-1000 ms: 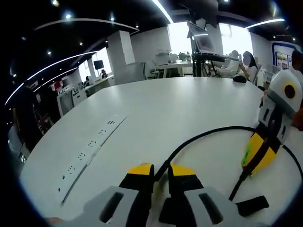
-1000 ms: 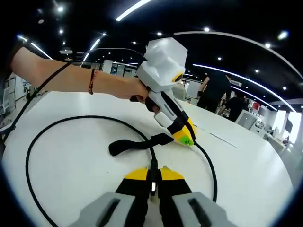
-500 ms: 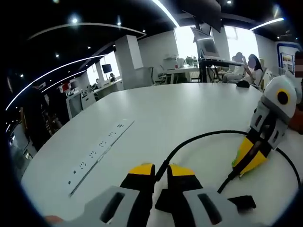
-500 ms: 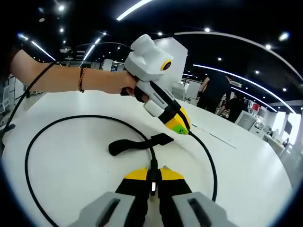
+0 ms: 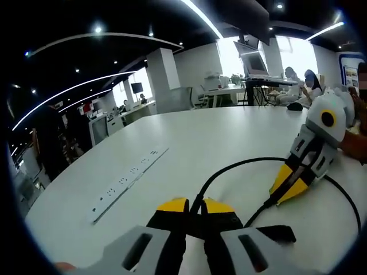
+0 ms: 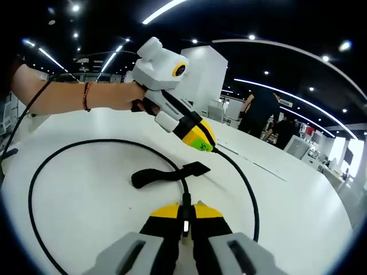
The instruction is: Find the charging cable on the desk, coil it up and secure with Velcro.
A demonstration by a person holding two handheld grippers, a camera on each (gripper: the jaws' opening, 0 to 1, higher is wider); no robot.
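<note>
A black charging cable [image 6: 97, 141] lies in a wide loop on the white table [image 6: 86, 206]. Its black Velcro strap [image 6: 166, 173] lies flat inside the loop. My right gripper [image 6: 184, 213] is shut on the cable's end just below the strap. My left gripper [image 6: 209, 147], held by a person's hand, hangs above the table beyond the strap, shut on the cable's other run. In the left gripper view my left gripper [image 5: 196, 206] pinches the cable [image 5: 229, 169]. There the right gripper [image 5: 276, 195] stands to the right, clamped on the cable, with the strap [image 5: 275, 232] below it.
A long white power strip [image 5: 129, 180] is set into the table to the left. The person's bare forearm [image 6: 63, 96] reaches in from the left. Desks, monitors and several people stand beyond the table's far edge.
In the right gripper view, my left gripper has risen and shifted left, lifting its stretch of cable off the table. My right gripper, the strap and the loop stay put.
</note>
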